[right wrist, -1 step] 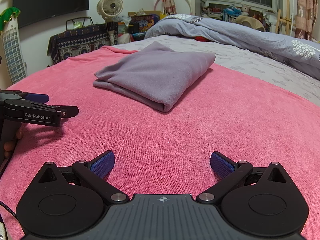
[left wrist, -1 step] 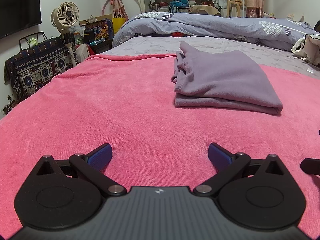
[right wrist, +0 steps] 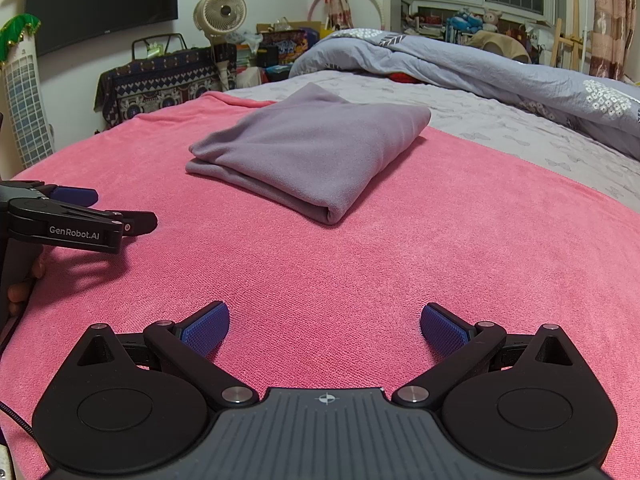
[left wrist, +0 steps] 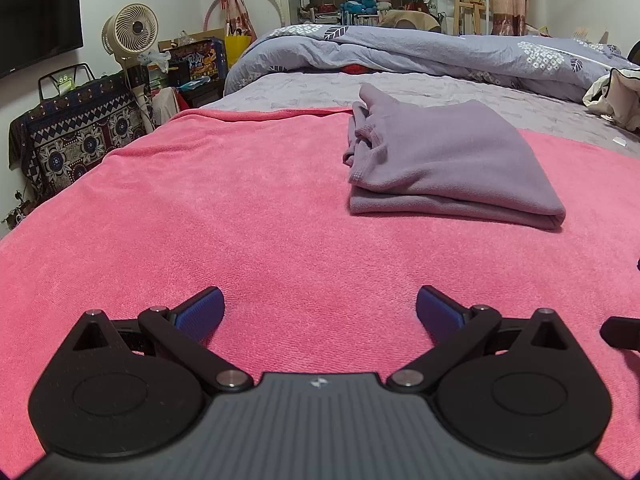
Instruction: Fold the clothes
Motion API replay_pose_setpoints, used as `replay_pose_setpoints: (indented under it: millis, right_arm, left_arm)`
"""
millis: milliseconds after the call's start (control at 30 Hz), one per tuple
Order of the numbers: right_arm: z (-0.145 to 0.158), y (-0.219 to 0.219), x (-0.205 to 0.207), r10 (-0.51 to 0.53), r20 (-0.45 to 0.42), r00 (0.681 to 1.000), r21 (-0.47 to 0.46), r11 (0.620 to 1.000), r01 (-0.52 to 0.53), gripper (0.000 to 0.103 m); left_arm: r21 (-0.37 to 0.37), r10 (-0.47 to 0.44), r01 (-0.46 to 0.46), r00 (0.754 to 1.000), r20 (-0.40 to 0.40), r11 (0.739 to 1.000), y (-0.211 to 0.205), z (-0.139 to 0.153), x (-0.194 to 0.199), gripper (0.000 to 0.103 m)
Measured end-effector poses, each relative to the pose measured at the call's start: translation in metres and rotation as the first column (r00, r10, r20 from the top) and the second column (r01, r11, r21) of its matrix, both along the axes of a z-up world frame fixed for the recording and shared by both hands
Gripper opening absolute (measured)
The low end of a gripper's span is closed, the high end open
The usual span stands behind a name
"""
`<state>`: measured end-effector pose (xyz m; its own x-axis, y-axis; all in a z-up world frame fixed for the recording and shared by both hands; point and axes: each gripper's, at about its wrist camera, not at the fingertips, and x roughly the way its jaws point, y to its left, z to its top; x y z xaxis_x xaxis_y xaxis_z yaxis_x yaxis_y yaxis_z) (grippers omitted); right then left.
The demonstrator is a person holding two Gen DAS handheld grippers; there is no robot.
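Here, the left hand-held gripper (left wrist: 320,308) hovers empty over the pink blanket (left wrist: 240,208), its blue fingers spread wide; the folded purple garment (left wrist: 452,168) lies ahead at about 1 o'clock, well apart, its long axis running away toward the grey duvet (left wrist: 440,52). The right hand-held gripper (right wrist: 325,326), equally agape and holding nothing, sees the bundle near 12 o'clock, lying diagonally. Neither appears clearly nearer; the fold looks complete.

"GenRobot.AI" in white on side of left claw (right wrist: 86,210), 9 o'clock in right wrist view. Nothing else legible.
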<state>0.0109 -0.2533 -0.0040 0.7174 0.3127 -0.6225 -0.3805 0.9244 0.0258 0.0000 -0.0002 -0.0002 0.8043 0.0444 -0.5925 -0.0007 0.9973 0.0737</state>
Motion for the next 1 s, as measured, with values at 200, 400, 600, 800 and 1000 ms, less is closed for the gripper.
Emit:
replay_pose_setpoints:
  millis: [200,400,600,800,1000]
  right_arm:
    - [0.005,0.004,0.001,-0.030,0.017,0.999,-0.027,0.999,0.030,0.103]
    - [0.010,0.009,0.003,-0.059,0.034,0.998,-0.053,0.997,0.061,0.103]
    - [0.026,0.024,0.003,-0.051,0.135,0.990,-0.061,0.996,0.060,0.103]
    - [0.045,0.104,0.037,0.139,0.229,0.963,-0.211,0.973,-0.090,0.102]
    - [0.038,0.095,0.056,0.158,0.172,0.972,-0.247,0.962,-0.113,0.103]
  left_arm:
    - [0.002,0.002,-0.002,1.000,-0.004,1.000,-0.001,0.001,0.000,0.103]
    - [0.026,-0.028,0.028,1.000,0.007,0.999,0.005,0.012,0.000,0.103]
    - [0.022,-0.041,0.039,0.993,0.114,0.999,0.040,0.038,0.005,0.103]
    - [-0.020,0.057,-0.056,0.994,0.093,0.998,0.083,0.026,0.015,0.103]
    - [-0.036,-0.020,0.022,0.998,0.065,0.999,0.107,0.026,0.030,0.103]
